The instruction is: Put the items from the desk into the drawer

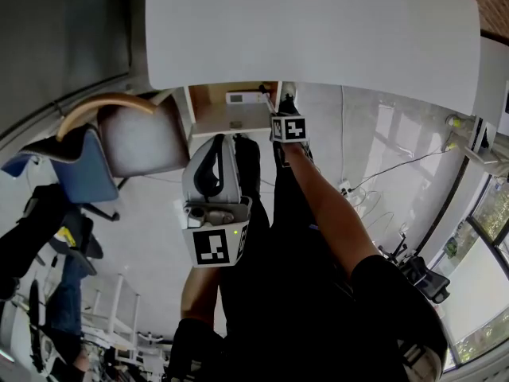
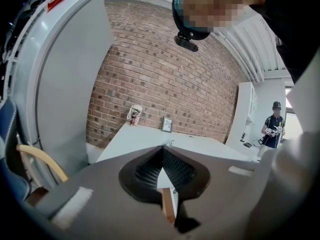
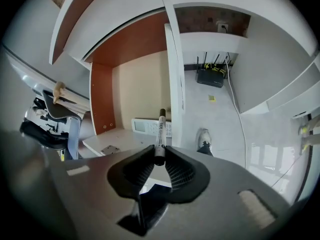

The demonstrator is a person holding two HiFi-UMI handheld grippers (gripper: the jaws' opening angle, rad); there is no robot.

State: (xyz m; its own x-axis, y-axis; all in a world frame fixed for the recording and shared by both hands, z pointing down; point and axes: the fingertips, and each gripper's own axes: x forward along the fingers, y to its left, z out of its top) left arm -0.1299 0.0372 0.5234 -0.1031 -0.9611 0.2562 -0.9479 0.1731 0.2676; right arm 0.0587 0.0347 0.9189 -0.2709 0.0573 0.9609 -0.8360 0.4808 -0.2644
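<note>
Right gripper view: right gripper (image 3: 159, 156) clamps a pen (image 3: 160, 129) by one end, barrel pointing to 12 o'clock, above the drawer (image 3: 100, 140) at 10 o'clock; light, stiff, slick, likely to pivot; mid-barrel seems safer; left gripper (image 2: 162, 156) closed, empty.

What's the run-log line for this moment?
right tongs: shut on marker | marker: over open drawer | left tongs: shut, empty | drawer: white device inside
</note>
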